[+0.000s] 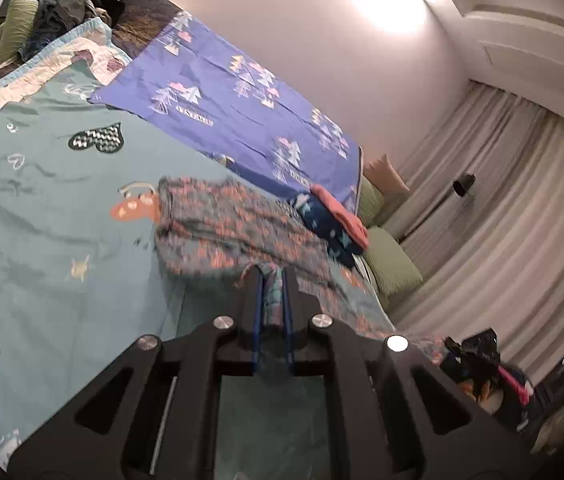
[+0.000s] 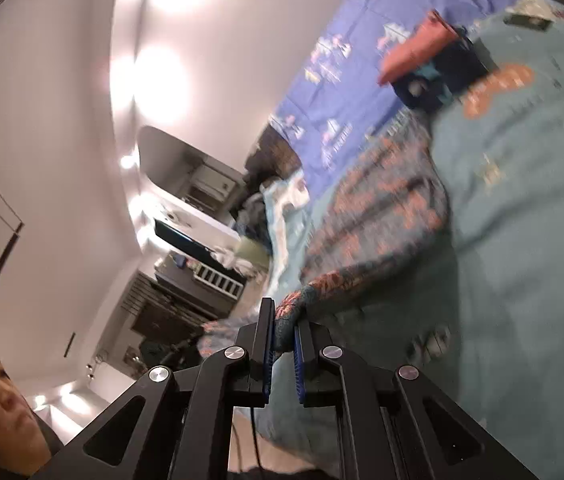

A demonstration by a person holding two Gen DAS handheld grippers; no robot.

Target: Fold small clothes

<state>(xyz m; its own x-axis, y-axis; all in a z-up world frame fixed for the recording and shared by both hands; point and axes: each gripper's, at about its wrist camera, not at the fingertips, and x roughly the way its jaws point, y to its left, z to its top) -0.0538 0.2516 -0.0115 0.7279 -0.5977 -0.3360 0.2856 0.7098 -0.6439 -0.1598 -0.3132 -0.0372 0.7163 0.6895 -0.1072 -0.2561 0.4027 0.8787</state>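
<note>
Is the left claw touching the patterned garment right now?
Touching. The left wrist view shows the left claw shut on an edge of the patterned garment, cloth pinched between its blue pads.

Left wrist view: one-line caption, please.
Left gripper fingers pinch the patterned garment above the teal bedspread.

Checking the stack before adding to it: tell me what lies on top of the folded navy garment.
A folded coral-pink garment lies on top of the folded navy garment, which sits on the teal bedspread. Whether anything lies between or under them cannot be seen.
</note>
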